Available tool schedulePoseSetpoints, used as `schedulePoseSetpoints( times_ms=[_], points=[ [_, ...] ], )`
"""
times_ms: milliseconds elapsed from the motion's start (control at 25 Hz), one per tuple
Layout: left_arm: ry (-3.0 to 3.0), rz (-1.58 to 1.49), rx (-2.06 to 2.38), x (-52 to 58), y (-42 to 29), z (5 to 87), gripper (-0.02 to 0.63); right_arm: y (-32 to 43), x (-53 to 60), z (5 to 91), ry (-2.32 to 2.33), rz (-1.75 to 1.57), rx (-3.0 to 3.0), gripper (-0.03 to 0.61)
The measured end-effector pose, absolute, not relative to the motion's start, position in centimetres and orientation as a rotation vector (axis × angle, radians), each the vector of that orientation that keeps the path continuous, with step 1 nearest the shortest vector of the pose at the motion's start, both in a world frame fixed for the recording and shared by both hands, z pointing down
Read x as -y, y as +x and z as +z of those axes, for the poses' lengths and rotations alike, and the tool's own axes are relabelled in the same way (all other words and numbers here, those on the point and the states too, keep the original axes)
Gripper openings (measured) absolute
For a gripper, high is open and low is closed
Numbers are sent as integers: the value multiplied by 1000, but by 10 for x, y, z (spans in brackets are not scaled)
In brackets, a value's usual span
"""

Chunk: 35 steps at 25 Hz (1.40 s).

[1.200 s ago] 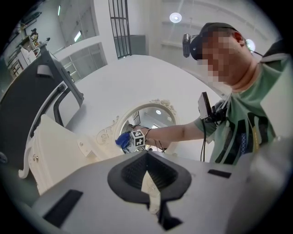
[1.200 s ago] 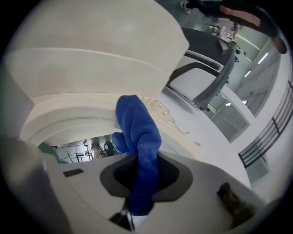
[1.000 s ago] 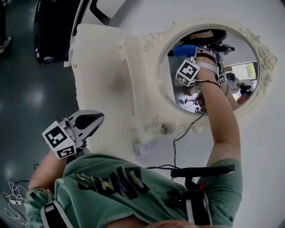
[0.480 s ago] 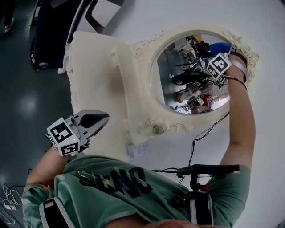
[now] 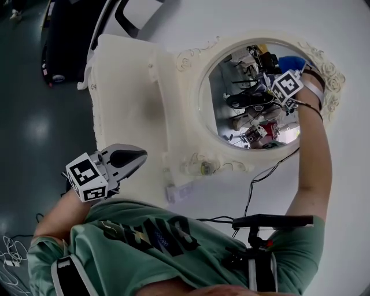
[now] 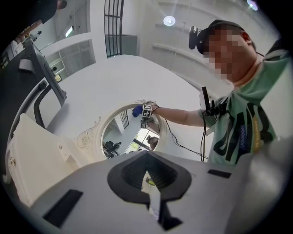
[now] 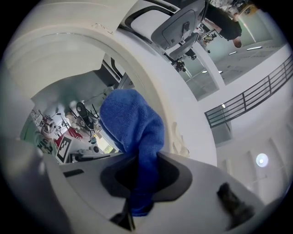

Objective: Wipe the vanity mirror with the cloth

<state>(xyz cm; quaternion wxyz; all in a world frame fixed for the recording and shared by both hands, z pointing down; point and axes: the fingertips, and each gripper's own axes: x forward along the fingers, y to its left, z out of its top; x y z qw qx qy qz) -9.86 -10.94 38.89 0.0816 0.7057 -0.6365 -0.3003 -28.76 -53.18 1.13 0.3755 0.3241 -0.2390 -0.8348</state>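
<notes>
Two tongs, one busy: my right tongs (image 7: 137, 196) are clamped on the blue cloth (image 7: 132, 123), held to the glass at the vanity mirror's (image 5: 225, 98) upper right rim, mid-wipe I judge, with a sweep toward the opposite rim needed next, while my left tongs (image 6: 153, 201) hang closed and empty.

A dark grey glossy floor (image 5: 29, 133) with pale patches of reflected light lies left of a broad white rounded surface (image 5: 243, 17). A black chair (image 5: 63, 34) stands at the surface's edge, and loose white cables (image 5: 11, 254) lie on the floor. Overhead, a round ceiling lamp (image 6: 169, 20) glows near a tall dark panel of vertical bars (image 6: 114, 27). A black metal railing (image 7: 249, 98) runs along a white upper level.
</notes>
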Motion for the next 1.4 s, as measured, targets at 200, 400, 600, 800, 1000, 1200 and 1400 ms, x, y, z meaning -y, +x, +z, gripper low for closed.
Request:
schedulePoseSetpoints(
  times_ms=[200,400,600,800,1000,1200,1400],
  points=[
    [2078,-899,1880,116,-102,405,0,-302,531,95,699,-2173,600,69],
    [2023,-901,1857,119,-108,428,0,-318,530,210,507,-2194,577,69],
    [1969,-895,1853,126,-122,449,0,-333,530,329,303,-2196,572,69],
    [1927,-901,1856,128,-139,468,0,-331,527,446,91,-2139,594,69],
    [1908,-889,1868,126,-148,474,0,-326,529,508,37,-2110,590,67],
    [1899,-891,1879,121,-143,471,0,-325,526,511,20,-2121,631,67],
    [1941,-875,1904,113,-131,451,0,-309,514,477,-34,-2046,781,72]
  ],
)
